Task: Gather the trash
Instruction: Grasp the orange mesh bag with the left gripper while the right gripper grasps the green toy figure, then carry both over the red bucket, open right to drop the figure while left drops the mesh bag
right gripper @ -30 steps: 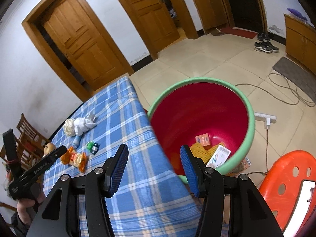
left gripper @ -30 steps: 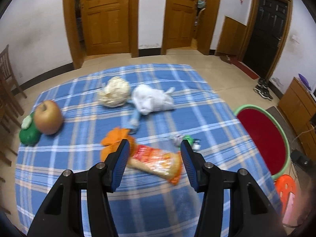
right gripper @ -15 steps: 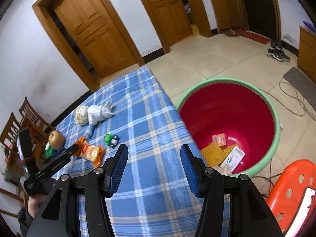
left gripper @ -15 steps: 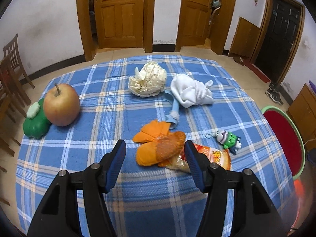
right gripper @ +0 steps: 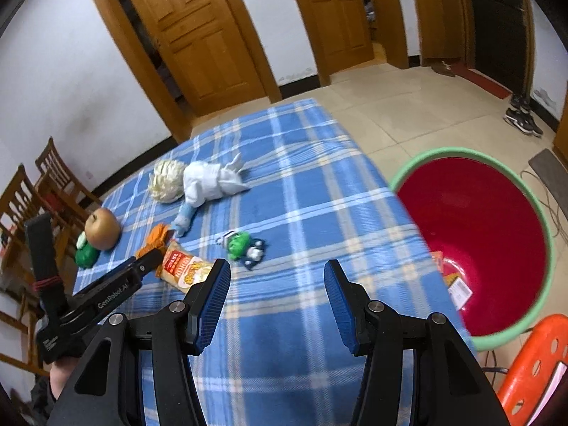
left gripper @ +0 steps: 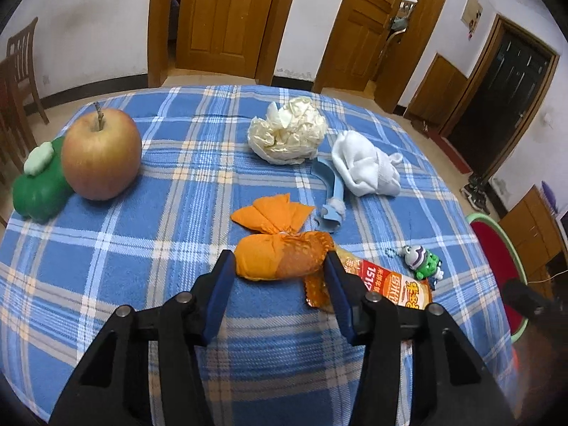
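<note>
Looking down the left gripper (left gripper: pixel 278 268) at a blue plaid tablecloth (left gripper: pixel 142 269), its blue pads are straddling an orange wrapper (left gripper: pixel 280 261). The jaws have just been closing; the right pad is touching the wrapper's crinkled end, while a sliver of cloth is showing beside the left pad, so no firm grip is evident. A snack packet (left gripper: pixel 390 289) is lying under the right finger toward four o'clock, showing red print with the digits "151" and yellow characters too small to read. A green toy figure (left gripper: pixel 424 262) is sitting at three o'clock of the wrapper. A crumpled cream paper ball (left gripper: pixel 287 135) is lying at twelve o'clock, with a white cloth (left gripper: pixel 365 168) and a blue curved piece (left gripper: pixel 328 191) at one o'clock. An apple (left gripper: pixel 101 154) is leaning against a green plush (left gripper: pixel 39 184) at ten o'clock.

Facing across the same table, the right gripper (right gripper: pixel 277 293) is hovering with jaws standing apart and nothing between them. At nine o'clock the left gripper (right gripper: pixel 143 264) is reaching toward the orange wrapper (right gripper: pixel 156 238); its arm is reading "GenRobot.AI". The snack packet (right gripper: pixel 184 271) is lying at ten o'clock, the toy (right gripper: pixel 241 245) at eleven. A red basin with a green rim (right gripper: pixel 472 245) is standing on the floor at two o'clock, holding a few packets at its bottom. An orange stool (right gripper: pixel 532 362) is showing at four o'clock.
</note>
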### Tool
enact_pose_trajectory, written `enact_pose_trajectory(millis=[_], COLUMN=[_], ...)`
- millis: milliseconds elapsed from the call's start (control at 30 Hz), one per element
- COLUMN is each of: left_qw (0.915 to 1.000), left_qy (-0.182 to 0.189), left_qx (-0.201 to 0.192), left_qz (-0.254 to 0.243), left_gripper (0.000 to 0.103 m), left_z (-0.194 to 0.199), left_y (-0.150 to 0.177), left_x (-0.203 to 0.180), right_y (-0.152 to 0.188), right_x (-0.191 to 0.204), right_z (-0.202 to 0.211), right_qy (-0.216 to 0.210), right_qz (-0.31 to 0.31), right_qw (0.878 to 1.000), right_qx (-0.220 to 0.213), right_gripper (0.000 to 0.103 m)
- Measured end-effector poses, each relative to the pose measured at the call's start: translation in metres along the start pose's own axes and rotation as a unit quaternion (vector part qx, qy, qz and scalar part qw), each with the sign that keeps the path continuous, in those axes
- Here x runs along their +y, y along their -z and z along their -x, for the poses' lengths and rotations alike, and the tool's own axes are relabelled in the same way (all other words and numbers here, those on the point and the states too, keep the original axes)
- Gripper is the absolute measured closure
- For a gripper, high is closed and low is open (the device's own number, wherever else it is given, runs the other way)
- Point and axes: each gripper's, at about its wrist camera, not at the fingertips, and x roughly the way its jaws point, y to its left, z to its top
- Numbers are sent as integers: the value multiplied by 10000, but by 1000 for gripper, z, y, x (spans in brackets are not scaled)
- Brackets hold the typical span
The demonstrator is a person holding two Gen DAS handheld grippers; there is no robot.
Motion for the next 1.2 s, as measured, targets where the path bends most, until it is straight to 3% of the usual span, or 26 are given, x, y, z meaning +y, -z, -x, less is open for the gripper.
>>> enact_pose_trajectory(millis=[633,733,967,1000,1033,1200], left_qw=[9996,9997,9997,9997,9997,9996], left_qy=[112,120,109,104,104,158], left_qx=[-60,-56,-69,-74,-80,-136], left_qz=[244,223,209,203,198,175], left_gripper=[54,56,58,59,59,62], left_z=[4,5,6,6,6,10], left_y=[2,2,3,3,3,2], left_x=[13,12,12,11,11,8], right_y=[-8,-5,-3,-2,-2,2], right_x=[37,43,42,40,39,35], right_z=[-72,-78,-77,-75,-72,-50], right_qy=[294,325,252,218,187,118], right_qz=[413,604,663,636,619,622], right_qw=[9983,9973,9972,9975,9977,9980], right_qx=[288,278,229,212,184,-52], right_gripper=[47,63,65,73,74,74])
